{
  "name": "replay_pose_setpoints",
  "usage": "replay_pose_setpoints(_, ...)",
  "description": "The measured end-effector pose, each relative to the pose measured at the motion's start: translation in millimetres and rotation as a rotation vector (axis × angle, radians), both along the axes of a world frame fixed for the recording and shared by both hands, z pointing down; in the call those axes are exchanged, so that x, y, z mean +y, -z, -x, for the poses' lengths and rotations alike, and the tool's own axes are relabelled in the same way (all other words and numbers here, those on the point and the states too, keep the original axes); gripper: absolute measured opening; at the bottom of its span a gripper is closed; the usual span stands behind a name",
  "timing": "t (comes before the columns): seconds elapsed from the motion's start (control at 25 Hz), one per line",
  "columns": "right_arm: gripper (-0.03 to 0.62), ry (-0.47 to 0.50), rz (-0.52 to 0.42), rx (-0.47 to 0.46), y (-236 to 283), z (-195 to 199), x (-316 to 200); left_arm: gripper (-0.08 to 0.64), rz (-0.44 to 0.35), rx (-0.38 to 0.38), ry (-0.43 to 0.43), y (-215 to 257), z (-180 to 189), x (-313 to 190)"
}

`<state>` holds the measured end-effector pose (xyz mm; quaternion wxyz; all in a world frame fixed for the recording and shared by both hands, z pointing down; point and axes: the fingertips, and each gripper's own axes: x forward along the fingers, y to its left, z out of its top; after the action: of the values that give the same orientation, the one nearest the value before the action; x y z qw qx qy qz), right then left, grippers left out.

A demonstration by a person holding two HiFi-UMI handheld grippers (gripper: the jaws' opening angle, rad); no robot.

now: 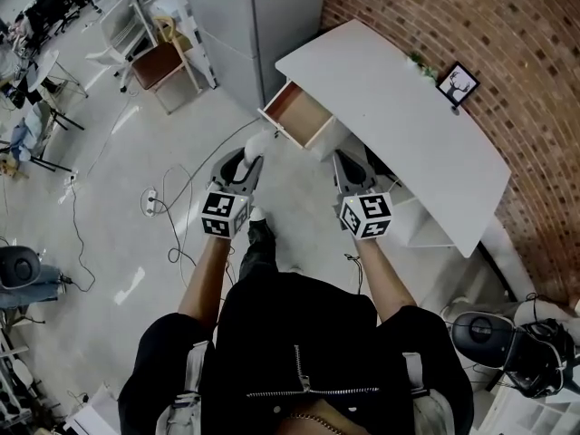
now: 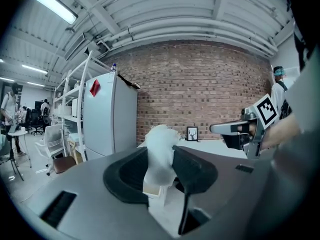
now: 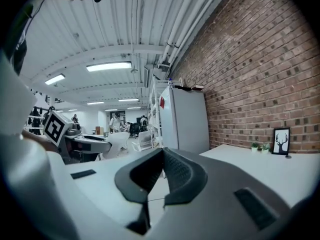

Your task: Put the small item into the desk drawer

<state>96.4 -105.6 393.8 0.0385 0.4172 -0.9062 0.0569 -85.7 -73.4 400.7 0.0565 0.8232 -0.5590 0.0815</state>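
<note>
In front of the white desk (image 1: pixel 399 116) by the brick wall (image 1: pixel 507 43), we stand with both grippers held out, nearly level. Our left gripper (image 1: pixel 246 163) is clenched on the small item (image 2: pixel 161 146), a white crumpled wad pinched between its dark pads and sticking up above them. In the head view the wad hangs over the floor, near the drawer (image 1: pixel 297 113) but short of its front. The drawer stands pulled out from the desk's end, showing a wood-coloured inside. Our right gripper (image 3: pixel 163 151) is beside the left, well apart from it, with its jaws brought together at the tips and holding nothing. A framed deer picture (image 1: pixel 458 84) and a little plant (image 1: pixel 420 64) stand on the desk against the wall, and a tall grey cabinet (image 1: pixel 258 16) rises beyond the drawer.
</note>
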Motion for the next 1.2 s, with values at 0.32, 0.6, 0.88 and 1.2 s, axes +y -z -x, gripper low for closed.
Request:
replay_pose_setpoints(0.32, -0.005, -0.041, 0.027, 0.016, -10.7, 34.2, -76.8, 0.161, 0.005, 0.004, -0.071, -3.3, 24.3, -89.9)
replay_pose_setpoints(0.6, -0.005, -0.112, 0.053, 0.021, -8.1, 66.9, -144.1, 0.161, 0.031, 0.008, -0.155, -2.9, 51.7, -172.6)
replay_pose_setpoints(0.88, -0.005, -0.163, 0.065, 0.026, -9.9, 85.3, -188.2, 0.161, 0.04, 0.009, -0.218, -5.5, 65.5, -225.1)
replay_pose_setpoints(1.2, -0.005, -0.228, 0.055, 0.019, -11.0, 100.3, -212.5, 0.161, 0.036, 0.004, -0.287, -11.2, 77.7, -256.5)
